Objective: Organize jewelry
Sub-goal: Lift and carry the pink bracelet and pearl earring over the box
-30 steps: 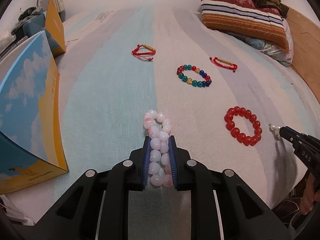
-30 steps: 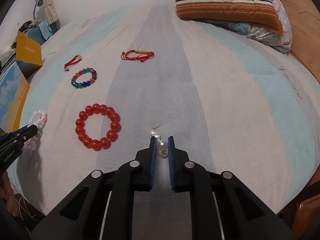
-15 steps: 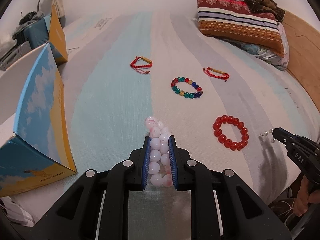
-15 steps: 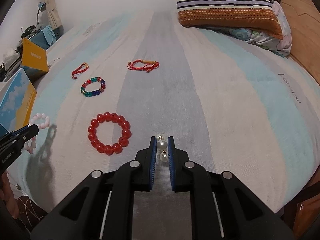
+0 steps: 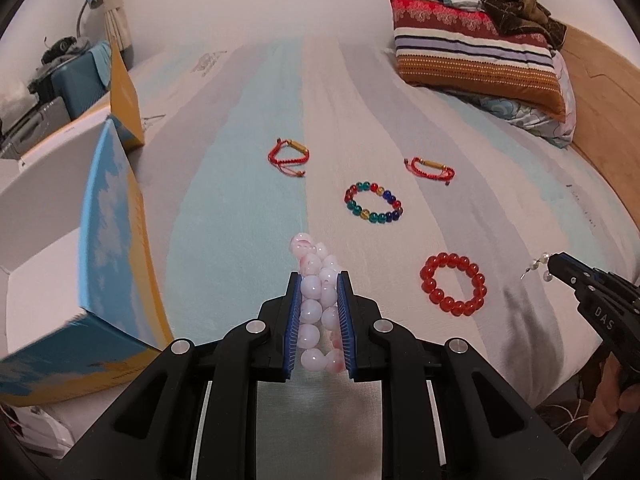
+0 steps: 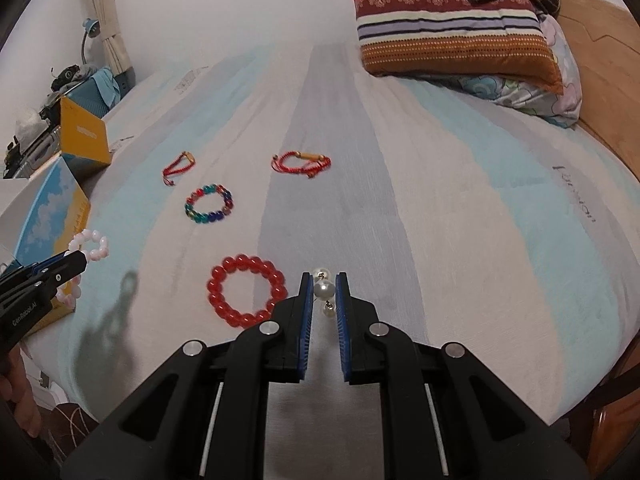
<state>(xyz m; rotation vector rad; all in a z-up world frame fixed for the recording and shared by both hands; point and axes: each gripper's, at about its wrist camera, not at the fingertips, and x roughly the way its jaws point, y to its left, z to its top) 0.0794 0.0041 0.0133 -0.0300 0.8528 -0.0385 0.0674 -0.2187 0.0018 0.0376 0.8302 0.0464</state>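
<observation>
My left gripper (image 5: 318, 280) is shut on a pink bead bracelet (image 5: 316, 300) and holds it above the bed; it also shows in the right wrist view (image 6: 90, 246). My right gripper (image 6: 324, 280) is shut on a pearl earring (image 6: 324, 290), lifted off the sheet, and shows in the left wrist view (image 5: 554, 264). On the bed lie a red bead bracelet (image 5: 454, 284), a multicolour bead bracelet (image 5: 374, 202) and two red cord bracelets (image 5: 288, 156) (image 5: 432, 168). An open blue and yellow box (image 5: 108, 248) stands at the left.
A striped pillow (image 5: 476, 52) and a floral pillow lie at the far right by the wooden headboard (image 5: 600, 112). A second yellow box (image 6: 84, 136) stands at the far left bed edge. A suitcase and a lamp stand beyond it.
Both grippers have risen from the sheet with their pieces. The left gripper carries the pink bracelet up beside the box; the right gripper lifts the pearl earring.
</observation>
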